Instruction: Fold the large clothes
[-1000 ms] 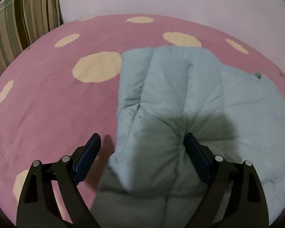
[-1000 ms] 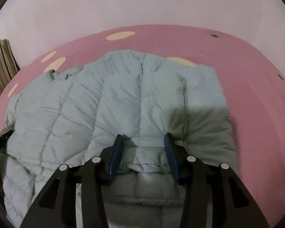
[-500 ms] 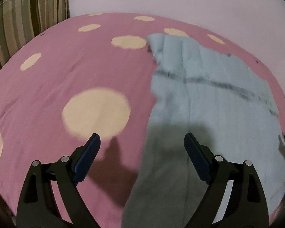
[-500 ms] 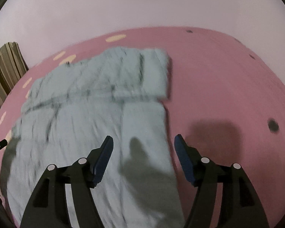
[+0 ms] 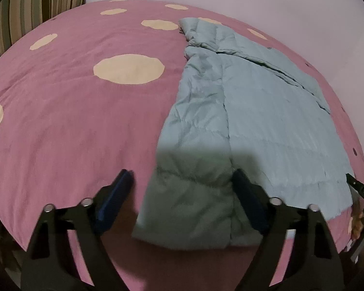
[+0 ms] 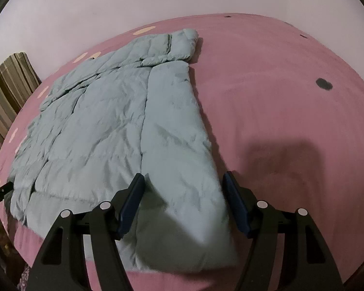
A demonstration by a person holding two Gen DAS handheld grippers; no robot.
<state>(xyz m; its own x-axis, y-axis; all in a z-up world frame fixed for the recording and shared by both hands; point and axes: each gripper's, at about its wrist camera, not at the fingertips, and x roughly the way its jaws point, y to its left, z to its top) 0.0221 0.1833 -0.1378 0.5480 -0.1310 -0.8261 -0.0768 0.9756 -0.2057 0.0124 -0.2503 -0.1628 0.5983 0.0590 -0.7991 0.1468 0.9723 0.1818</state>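
Note:
A pale blue-green quilted jacket lies spread flat on the pink bed cover, with its far end folded over. My left gripper hovers above the jacket's near left corner. Its jaws are closing, the padding lies below and between them, and the pads do not press on it. In the right wrist view the jacket runs away to the left. My right gripper stands open over its near right corner, holding nothing.
The cover carries cream dots and dark spots. A striped pillow leans at the far left, with a pale wall behind the bed. The right gripper's finger shows at the right edge.
Both grippers drew back from the far part of the jacket to its near edge. The right gripper let go of the fold it pinched and opened. The jacket now lies flat.

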